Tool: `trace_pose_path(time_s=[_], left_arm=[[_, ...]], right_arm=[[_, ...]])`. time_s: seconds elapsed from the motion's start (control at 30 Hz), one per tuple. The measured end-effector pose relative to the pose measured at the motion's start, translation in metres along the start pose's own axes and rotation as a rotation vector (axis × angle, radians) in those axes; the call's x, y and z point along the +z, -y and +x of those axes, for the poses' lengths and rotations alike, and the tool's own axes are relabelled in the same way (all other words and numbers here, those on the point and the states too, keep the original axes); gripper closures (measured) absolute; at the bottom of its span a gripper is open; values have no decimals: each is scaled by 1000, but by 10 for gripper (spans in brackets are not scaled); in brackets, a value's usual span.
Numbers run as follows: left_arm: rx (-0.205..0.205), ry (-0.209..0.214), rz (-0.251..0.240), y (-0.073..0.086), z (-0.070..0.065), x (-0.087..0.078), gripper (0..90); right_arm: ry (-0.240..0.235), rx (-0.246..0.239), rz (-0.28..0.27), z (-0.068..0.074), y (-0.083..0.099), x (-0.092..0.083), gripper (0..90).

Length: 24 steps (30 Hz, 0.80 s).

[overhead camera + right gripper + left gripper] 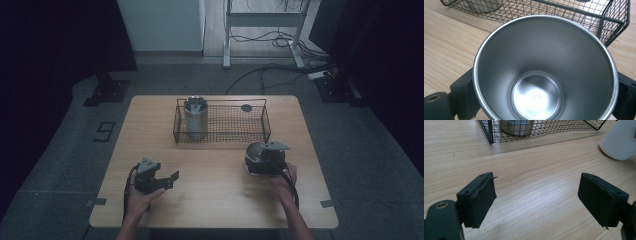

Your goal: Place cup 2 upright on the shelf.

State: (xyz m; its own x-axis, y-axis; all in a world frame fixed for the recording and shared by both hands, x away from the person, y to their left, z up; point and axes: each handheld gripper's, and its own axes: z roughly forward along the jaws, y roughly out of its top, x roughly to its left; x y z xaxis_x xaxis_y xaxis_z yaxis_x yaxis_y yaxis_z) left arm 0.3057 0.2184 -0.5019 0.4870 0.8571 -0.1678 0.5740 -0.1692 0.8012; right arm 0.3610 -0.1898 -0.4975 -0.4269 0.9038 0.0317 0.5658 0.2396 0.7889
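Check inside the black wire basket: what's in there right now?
The black wire basket holds one upright steel cylindrical tumbler at its left end and a small dark round object toward the right. The tumbler's inside is hidden.

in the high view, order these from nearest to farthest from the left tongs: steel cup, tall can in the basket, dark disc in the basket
From the left tongs:
1. Tall can, standing at the left end of the wire basket.
2. Steel cup, to the right, held in the right tongs.
3. Dark disc, at the basket's far right.
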Motion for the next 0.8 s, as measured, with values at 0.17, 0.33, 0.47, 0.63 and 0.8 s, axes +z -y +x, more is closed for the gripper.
trace_pose_path(time_s=[0.17, 0.33, 0.47, 0.63, 0.8], left_arm=[[2, -2, 1, 0, 0, 0, 147], [2, -3, 2, 0, 0, 0, 147], [1, -4, 3, 1, 0, 0, 147], [-1, -6, 6, 1, 1, 1, 147], [-2, -6, 6, 1, 1, 1, 148]], right_arm=[[-4, 2, -14, -1, -1, -5, 70], [-8, 11, -46, -2, -4, -14, 70], [-15, 18, -61, -3, -6, -18, 70], [-15, 18, -82, -3, -9, -25, 70], [-16, 14, -104, -4, -11, -31, 70]])
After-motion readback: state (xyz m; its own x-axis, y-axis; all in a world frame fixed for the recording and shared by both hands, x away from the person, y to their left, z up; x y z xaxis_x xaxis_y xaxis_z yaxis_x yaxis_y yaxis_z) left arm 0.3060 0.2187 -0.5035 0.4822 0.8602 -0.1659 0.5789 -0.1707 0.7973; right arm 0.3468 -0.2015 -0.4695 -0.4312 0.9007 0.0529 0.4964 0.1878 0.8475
